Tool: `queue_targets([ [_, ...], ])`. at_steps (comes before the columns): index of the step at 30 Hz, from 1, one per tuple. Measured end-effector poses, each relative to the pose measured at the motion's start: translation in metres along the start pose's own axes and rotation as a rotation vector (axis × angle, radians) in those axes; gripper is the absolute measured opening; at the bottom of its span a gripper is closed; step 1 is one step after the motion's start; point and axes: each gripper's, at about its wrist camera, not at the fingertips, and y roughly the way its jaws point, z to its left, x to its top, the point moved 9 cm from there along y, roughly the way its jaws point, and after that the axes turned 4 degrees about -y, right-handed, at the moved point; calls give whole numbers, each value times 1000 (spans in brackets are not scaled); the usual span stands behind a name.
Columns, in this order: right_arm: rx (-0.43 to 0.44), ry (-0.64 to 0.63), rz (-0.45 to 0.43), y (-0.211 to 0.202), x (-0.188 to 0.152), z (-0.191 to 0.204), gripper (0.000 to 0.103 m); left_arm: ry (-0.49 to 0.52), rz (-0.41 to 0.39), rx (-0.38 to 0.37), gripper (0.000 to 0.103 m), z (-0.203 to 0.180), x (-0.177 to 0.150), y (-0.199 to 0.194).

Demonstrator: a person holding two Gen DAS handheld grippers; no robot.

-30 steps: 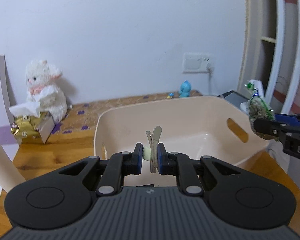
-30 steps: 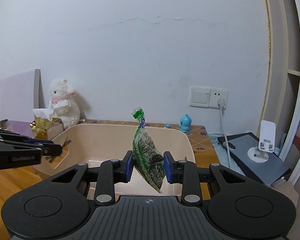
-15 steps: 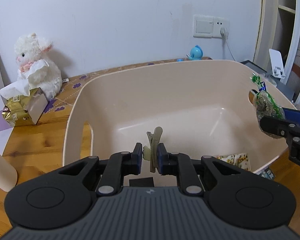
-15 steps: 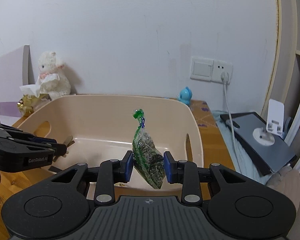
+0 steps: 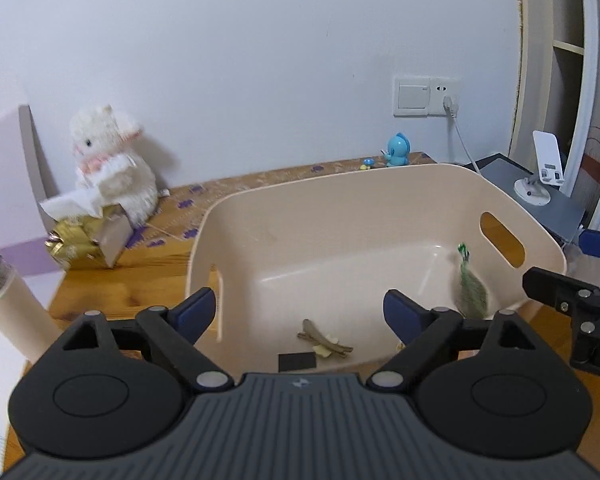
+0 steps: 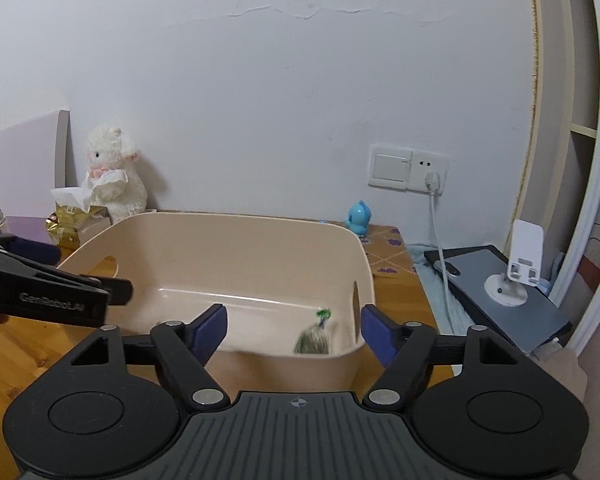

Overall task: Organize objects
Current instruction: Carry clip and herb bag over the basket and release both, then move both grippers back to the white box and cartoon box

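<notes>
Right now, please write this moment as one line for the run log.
left tool: open | right tool: open | hair clip: in bin | green bag: in bin, blurred

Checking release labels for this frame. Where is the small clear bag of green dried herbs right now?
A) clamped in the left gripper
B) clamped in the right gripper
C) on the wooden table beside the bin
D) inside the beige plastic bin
D: the small clear bag of green dried herbs sits inside the beige plastic bin near its right wall, blurred, while the right gripper and left gripper are both open and hold nothing.
</notes>
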Motion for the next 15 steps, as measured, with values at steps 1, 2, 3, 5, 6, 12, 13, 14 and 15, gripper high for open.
queue_targets([
  [1, 0, 3, 1, -4, -2, -1, 77, 1, -1, -3, 92, 0, -1, -5],
  [2, 1, 6, 4, -7, -4, -1, 78, -6, 0, -7, 92, 0, -3, -10],
  [3, 3, 9, 9, -10, -7, -2, 78, -13, 1, -9, 92, 1, -5, -14],
  [5, 8, 8, 25, -14, -14, -2, 79, -30, 7, -17, 92, 1, -10, -22],
  [6, 6, 9, 34, -15, -18, -1, 79, -35, 10, -22, 92, 0, -13, -25],
  [12, 3, -3, 71, -26, -42, 2, 79, -63, 43, -40, 92, -2, -34, -37],
  [13, 2, -4, 77, -28, -46, 2, 79, -68, 52, -44, 92, -2, -39, -38],
  [14, 3, -3, 84, -29, -50, 2, 79, -71, 58, -46, 92, -3, -43, -39],
  [15, 4, -3, 91, -30, -54, 1, 79, -73, 66, -48, 92, -3, -47, -39],
])
